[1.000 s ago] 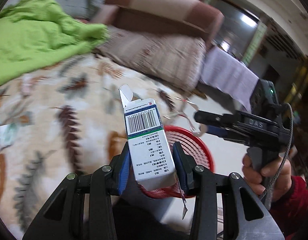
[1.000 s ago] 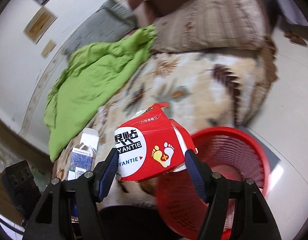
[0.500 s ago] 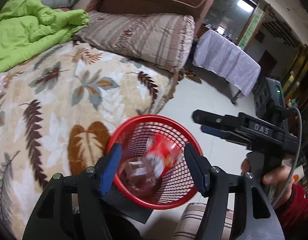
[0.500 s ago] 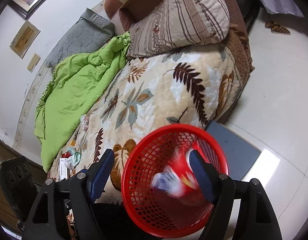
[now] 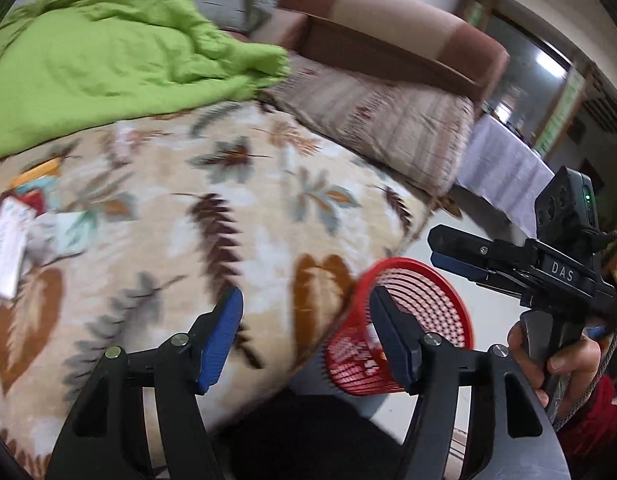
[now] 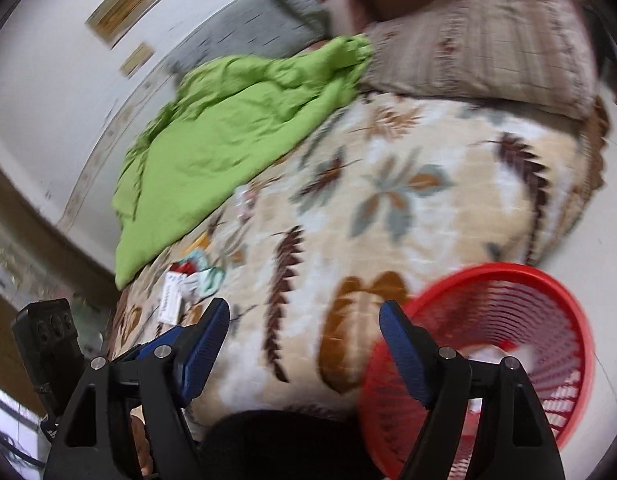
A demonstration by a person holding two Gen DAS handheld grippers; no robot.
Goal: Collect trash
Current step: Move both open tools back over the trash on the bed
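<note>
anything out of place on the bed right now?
Yes: a small pile of litter, a white carton with crumpled wrappers, lies on the leaf-print blanket near the green quilt, not in the red basket. Blur hides finer detail.

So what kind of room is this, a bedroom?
Probably a bedroom or living room at home: a bed or sofa under a leaf-print blanket, a green quilt, a striped pillow, framed pictures on the wall.

A red mesh basket [image 6: 508, 344] stands beside the bed; scattered wrappers [image 6: 188, 284] lie on the blanket.
</note>
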